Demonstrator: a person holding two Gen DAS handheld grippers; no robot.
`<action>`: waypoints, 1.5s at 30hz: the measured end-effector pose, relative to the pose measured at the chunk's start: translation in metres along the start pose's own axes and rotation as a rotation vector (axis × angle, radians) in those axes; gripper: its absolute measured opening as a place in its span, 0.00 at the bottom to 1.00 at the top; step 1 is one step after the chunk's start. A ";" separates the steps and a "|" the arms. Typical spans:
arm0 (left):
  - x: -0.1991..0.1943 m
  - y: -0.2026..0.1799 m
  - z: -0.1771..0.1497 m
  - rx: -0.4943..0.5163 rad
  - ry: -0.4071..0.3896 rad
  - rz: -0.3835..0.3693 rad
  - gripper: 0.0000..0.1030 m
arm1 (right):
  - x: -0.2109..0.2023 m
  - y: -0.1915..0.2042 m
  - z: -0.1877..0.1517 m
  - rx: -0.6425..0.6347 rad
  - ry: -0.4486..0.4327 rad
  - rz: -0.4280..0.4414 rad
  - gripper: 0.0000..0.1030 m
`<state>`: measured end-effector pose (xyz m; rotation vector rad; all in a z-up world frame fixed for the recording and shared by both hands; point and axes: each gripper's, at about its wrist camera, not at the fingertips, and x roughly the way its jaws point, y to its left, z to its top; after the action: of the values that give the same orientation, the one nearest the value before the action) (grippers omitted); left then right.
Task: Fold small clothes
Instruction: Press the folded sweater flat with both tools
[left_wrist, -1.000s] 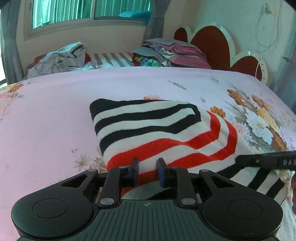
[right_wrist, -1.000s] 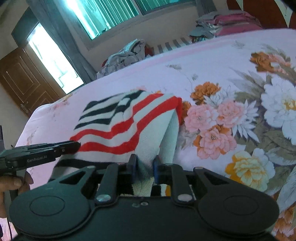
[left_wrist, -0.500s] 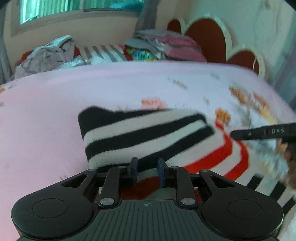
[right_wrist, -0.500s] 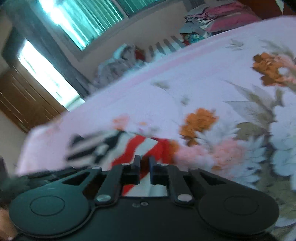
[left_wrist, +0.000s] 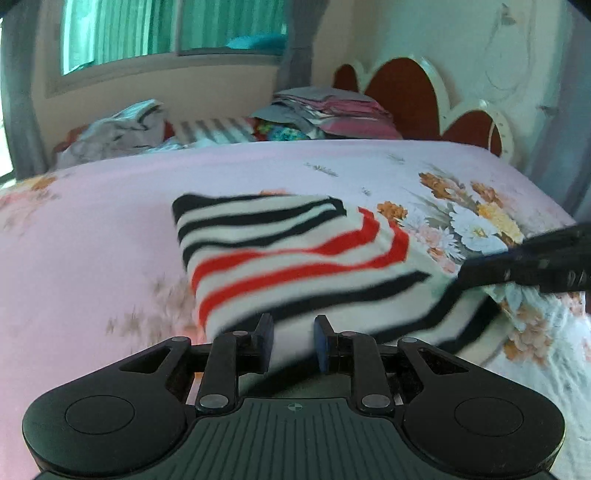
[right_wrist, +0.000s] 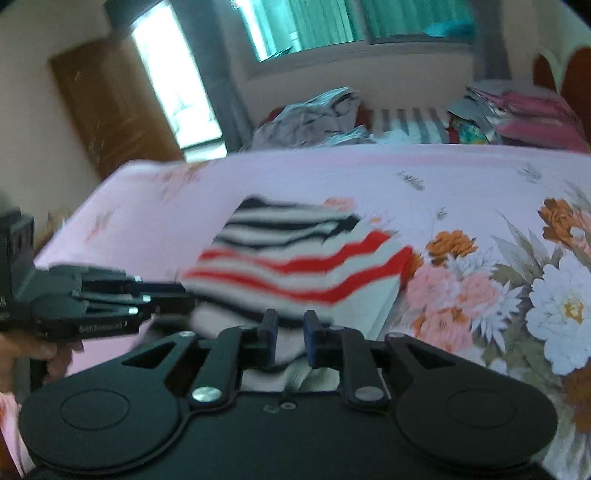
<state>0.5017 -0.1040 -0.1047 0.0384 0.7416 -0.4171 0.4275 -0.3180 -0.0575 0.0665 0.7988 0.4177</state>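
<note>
gripping striped garment (left_wrist: 295, 258) with left gripper (left_wrist: 291, 339), right gripper (right_wrist: 290, 336), door (right_wrist: 110, 107) only right view

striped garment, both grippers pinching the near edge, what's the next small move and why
Probably carry the near edge forward and lay it over the far half. Both the left gripper and the right gripper pinch the striped garment, already part-folded on the bedsheet.

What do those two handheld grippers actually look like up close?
Both are matte black plastic. The left gripper has two round discs at its sides, jointed link bars with silver pivot pins, a ribbed dark grey centre plate with a small crosshair mark, and bluish pads on its fingers. The right gripper looks the same, without visible ribbing. No cables show.
</note>
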 end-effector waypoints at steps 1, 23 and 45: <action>-0.005 -0.001 -0.006 -0.009 0.003 0.014 0.22 | 0.001 0.003 -0.007 -0.024 0.021 -0.024 0.15; -0.025 -0.007 -0.035 -0.008 0.039 0.182 0.22 | -0.021 0.004 -0.030 -0.027 0.005 -0.098 0.13; -0.020 -0.019 -0.040 -0.019 0.083 0.262 0.63 | -0.002 -0.008 -0.043 0.027 0.086 -0.003 0.26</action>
<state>0.4552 -0.1068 -0.1192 0.1348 0.8106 -0.1591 0.3991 -0.3305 -0.0878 0.0730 0.8889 0.4089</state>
